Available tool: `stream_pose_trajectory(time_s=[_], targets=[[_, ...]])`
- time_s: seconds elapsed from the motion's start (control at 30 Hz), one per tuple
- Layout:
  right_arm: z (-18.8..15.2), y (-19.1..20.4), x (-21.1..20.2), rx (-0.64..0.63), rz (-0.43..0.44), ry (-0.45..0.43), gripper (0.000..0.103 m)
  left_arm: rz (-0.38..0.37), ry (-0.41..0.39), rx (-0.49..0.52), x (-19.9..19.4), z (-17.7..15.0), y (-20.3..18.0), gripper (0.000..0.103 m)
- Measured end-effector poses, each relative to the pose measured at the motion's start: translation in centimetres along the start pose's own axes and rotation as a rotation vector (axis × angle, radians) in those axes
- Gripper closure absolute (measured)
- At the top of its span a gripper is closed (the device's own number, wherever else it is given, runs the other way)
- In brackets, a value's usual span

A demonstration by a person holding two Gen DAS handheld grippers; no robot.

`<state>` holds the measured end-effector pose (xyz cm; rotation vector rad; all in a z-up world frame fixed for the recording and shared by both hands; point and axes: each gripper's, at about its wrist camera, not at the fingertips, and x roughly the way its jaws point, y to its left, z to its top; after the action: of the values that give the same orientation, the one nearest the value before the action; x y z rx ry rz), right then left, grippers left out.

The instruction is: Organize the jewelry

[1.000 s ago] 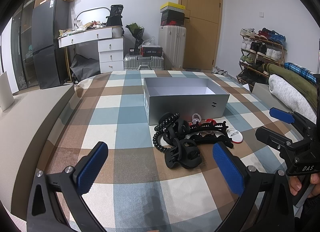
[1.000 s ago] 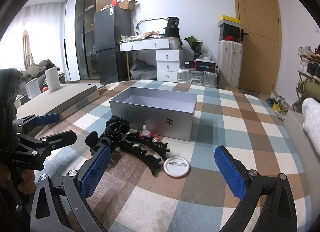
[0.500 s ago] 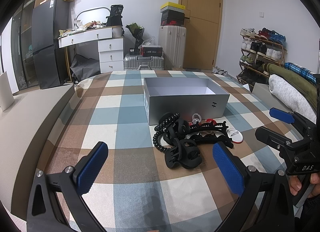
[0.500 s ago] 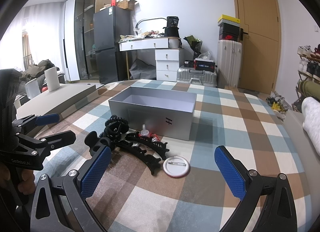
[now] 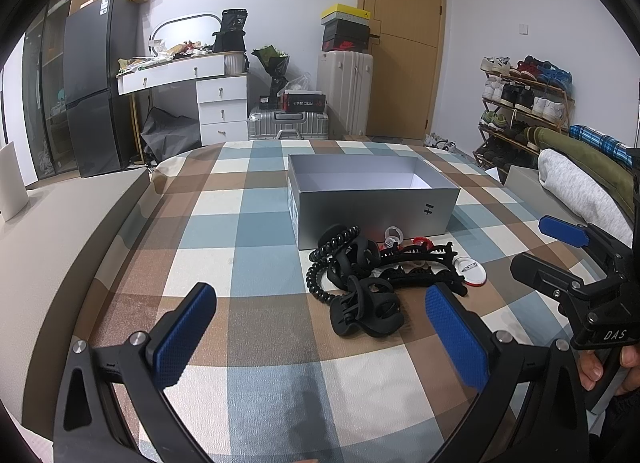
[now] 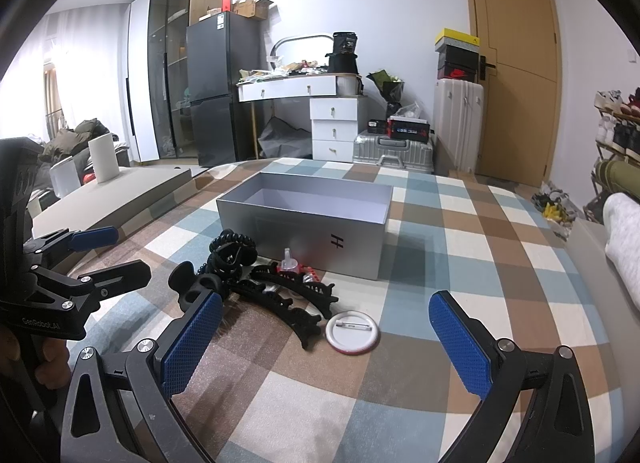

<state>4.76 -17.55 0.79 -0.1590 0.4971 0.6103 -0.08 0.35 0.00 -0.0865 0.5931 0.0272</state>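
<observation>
An open silver box stands on the checked bedspread, nothing visible inside it. In front of it lies a heap of hair accessories: a black claw clip, a coiled black hair tie, long black toothed clips, small red and clear pieces. A round white pin badge lies at the heap's right. My left gripper hangs open just short of the claw clip. My right gripper is open over the badge, nothing held.
The bedspread's rounded edge drops off at the left. Folded clothes lie at the right. Beyond the bed stand a white desk with drawers, suitcases, a dark fridge, a shoe rack and a wooden door.
</observation>
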Motion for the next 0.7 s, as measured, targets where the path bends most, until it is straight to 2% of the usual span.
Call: stream_pose_trajectory(time_s=[0.43,0.6,0.7], targets=[[-0.2,-0.2,0.2,0.005,-0.003,0.011,0.000,0.012,0.012,-0.001,0.1,0.0,0.0,0.001],[-0.3,-0.4,1.2,0.015,-0.006,0.055,0.000,0.004,0.038,-0.012,0.7,0.0,0.1,0.001],[-0.5,-0.5,2.2,0.024,-0.002,0.120,0.000,-0.011,0.084,-0.022,1.4,0.0,0.2,0.001]])
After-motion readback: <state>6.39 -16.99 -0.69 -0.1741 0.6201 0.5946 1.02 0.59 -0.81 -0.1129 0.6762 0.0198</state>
